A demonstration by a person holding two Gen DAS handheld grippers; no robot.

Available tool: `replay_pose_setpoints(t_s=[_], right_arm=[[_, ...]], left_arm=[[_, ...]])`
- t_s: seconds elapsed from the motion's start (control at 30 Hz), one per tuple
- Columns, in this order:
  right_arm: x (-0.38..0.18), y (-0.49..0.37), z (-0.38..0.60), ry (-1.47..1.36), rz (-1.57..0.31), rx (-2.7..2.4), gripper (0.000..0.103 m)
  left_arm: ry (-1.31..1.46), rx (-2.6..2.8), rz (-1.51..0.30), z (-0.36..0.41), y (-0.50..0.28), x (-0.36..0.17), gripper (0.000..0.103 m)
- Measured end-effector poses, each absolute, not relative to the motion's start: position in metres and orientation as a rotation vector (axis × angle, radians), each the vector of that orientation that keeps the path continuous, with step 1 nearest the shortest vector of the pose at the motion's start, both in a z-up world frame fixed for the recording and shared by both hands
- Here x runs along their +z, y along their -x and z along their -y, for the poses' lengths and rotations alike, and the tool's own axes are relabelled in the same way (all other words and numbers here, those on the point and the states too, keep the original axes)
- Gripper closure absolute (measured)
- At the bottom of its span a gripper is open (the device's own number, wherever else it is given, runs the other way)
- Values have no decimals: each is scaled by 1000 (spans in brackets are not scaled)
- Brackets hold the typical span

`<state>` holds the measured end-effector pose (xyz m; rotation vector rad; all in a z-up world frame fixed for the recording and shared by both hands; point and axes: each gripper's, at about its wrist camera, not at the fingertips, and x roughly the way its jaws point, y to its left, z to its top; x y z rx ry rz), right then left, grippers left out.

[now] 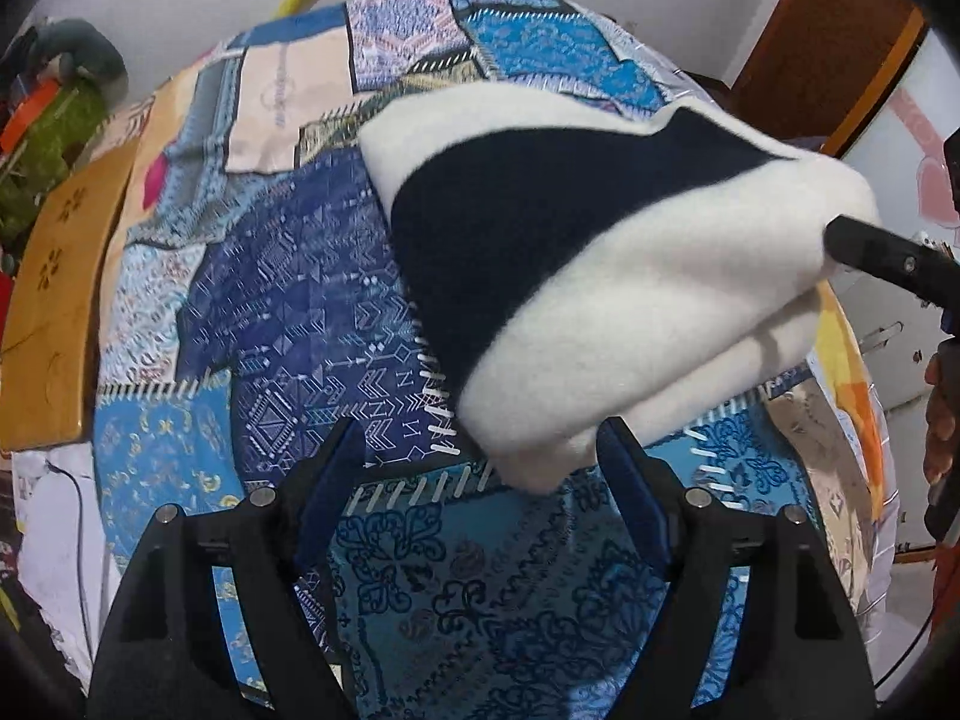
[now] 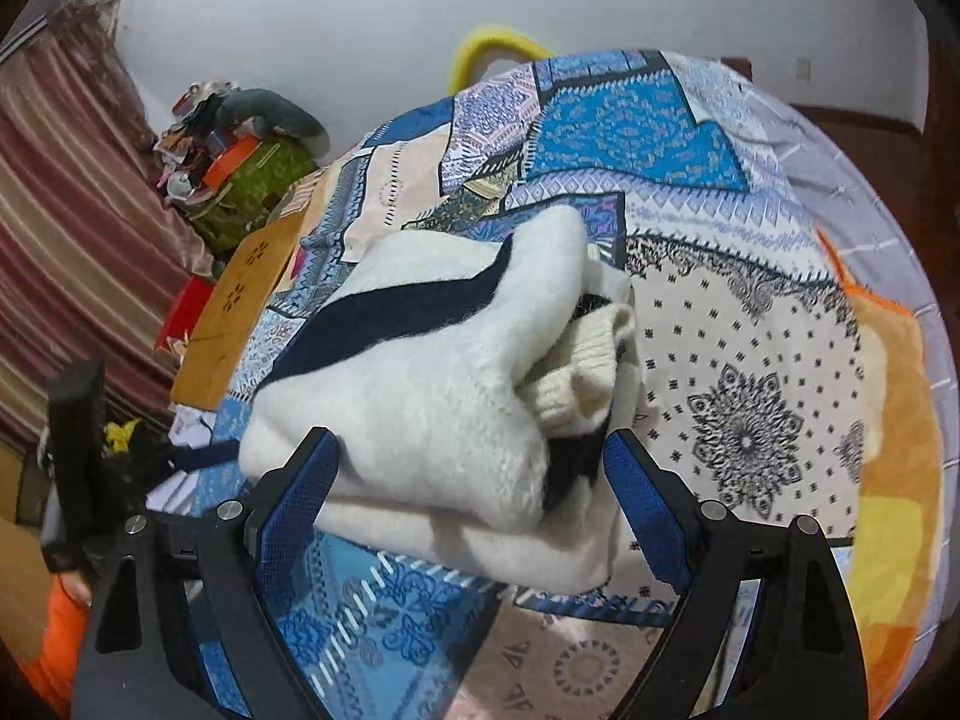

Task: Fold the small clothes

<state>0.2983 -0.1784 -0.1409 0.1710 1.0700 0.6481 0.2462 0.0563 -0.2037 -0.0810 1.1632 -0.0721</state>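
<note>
Folded white-navy sweater (image 1: 600, 276), patchwork bedspread (image 1: 288, 300), unlabelled

White wall (image 2: 300, 30), striped curtain (image 2: 72, 180), wooden door (image 1: 828, 42), patchwork bedspread (image 1: 288, 312)

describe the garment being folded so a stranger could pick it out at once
Start at the bed with the blue patchwork bedspread. On it, near the front edge, lies the folded sweater, a thick bundle. It is the only fuzzy white piece, crossed by one dark navy band, with a ribbed cream cuff tucked in.

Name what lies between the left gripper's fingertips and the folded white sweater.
Only bare patchwork bedspread separates the left gripper from the folded white sweater; the left wrist view shows it.
</note>
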Motion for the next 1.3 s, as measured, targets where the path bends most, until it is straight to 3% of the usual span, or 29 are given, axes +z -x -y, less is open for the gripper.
replay_pose_setpoints(t_s=[0.23, 0.3, 0.57, 0.67, 0.93, 1.3], right_arm=[[-147, -306, 174, -229, -1086, 656, 15], [-146, -307, 171, -230, -1084, 662, 20], [-141, -304, 162, -202, -1061, 715, 63], [-129, -301, 162, -190, -1015, 731, 70], [-89, -285, 158, -128, -888, 789, 74], [-136, -283, 187, -138, -1002, 709, 74]], left_arm=[[59, -53, -1159, -54, -250, -219, 23], [36, -40, -1149, -53, -250, -223, 19], [1, -33, -1101, -60, -244, -227, 12], [34, -36, -1109, -66, -244, -231, 9], [74, -38, -1114, -73, -242, -233, 7], [49, -12, -1120, -81, -229, -230, 7]])
